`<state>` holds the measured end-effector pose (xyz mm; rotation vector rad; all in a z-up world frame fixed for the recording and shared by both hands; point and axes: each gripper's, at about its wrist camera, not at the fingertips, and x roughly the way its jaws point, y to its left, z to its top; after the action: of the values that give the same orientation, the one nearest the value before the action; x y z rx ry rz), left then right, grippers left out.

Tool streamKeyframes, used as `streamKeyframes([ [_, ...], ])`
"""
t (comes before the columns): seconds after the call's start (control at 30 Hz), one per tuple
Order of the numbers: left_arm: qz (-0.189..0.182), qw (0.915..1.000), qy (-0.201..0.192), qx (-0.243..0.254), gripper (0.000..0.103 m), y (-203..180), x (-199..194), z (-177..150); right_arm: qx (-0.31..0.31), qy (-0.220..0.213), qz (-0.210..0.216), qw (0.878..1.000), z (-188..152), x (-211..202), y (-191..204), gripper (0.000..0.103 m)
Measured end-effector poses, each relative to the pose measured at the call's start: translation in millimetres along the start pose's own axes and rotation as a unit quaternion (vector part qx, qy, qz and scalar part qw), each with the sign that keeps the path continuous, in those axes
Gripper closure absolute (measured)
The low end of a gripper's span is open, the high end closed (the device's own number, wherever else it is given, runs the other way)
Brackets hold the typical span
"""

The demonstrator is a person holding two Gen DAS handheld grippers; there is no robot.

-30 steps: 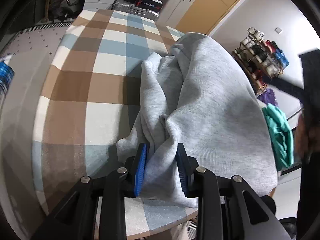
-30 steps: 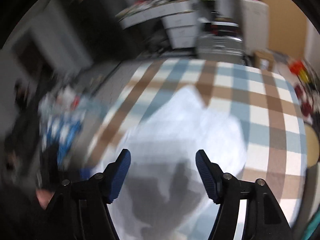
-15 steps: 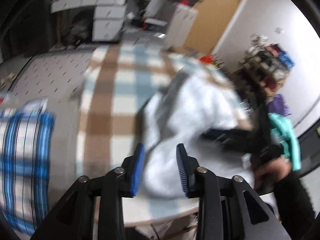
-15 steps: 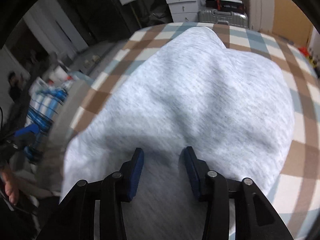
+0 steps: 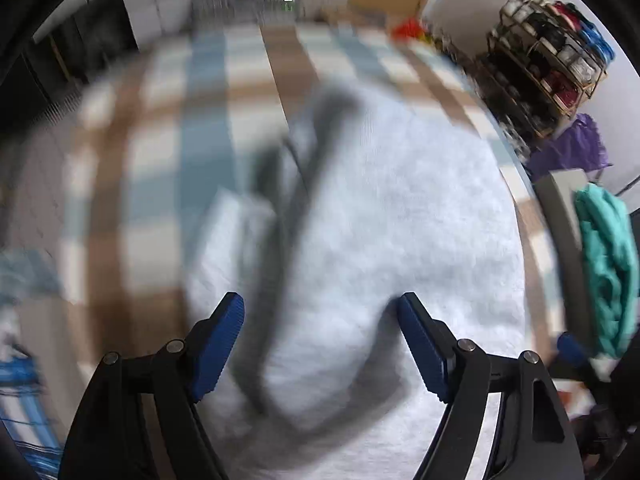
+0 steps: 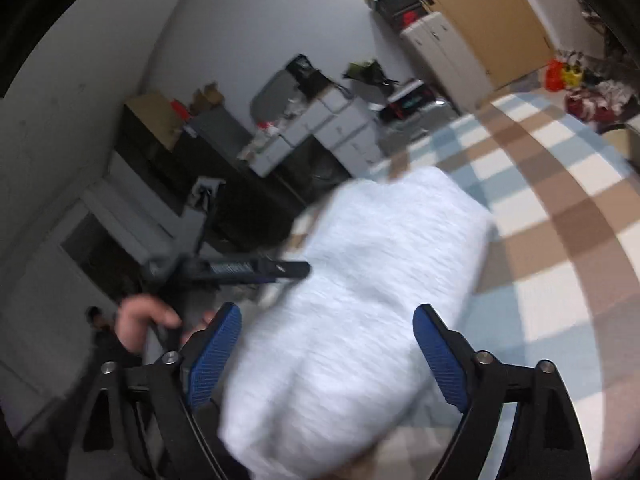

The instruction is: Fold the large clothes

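Both pairs of jaws stand wide apart and grip nothing. Between the fingers of the left gripper (image 5: 320,340) lies the grey sweatshirt (image 5: 380,220), bunched on the checked tablecloth (image 5: 160,160) toward the table's near right edge, with a dark fold or seam running down its left side. Seen from the right gripper (image 6: 326,354), the sweatshirt (image 6: 380,280) forms a thick, rounded bundle at the near left edge of the table, and the left gripper (image 6: 296,269) reaches in from the side, held by a hand (image 6: 140,320). Motion blur hides the finer creases.

The fabric looks soft, thick and limp: it should sag and slide on itself rather than hold a shape, and is probably light enough to lift by a pinch. Good places to take hold would be the outer edges or corners of the bundle, pinching through all layers so the fold does not slip open. A teal garment (image 5: 608,264) hangs beyond the table's right edge, well apart.
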<state>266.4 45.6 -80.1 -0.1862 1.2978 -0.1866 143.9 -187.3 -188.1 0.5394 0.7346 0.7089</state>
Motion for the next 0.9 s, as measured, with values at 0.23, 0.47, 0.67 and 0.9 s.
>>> streamKeyframes([
  [0.23,-0.093,0.9954,0.011,-0.022,0.09,26,-4,-16,0.017,0.063,-0.009,0.998,-2,27,-5,0.015],
  [0.47,-0.053,0.9985,-0.005,0.012,0.096,29,-42,-31,-0.045,0.088,-0.071,0.993,-16,39,11,0.016],
  [0.67,0.01,0.9995,0.01,-0.029,0.096,69,5,-29,-0.107,0.099,-0.125,0.981,-28,48,20,0.017],
  [0.9,0.05,0.9981,-0.028,-0.024,0.096,69,-34,-12,-0.106,0.097,-0.126,0.982,-32,49,19,0.016],
])
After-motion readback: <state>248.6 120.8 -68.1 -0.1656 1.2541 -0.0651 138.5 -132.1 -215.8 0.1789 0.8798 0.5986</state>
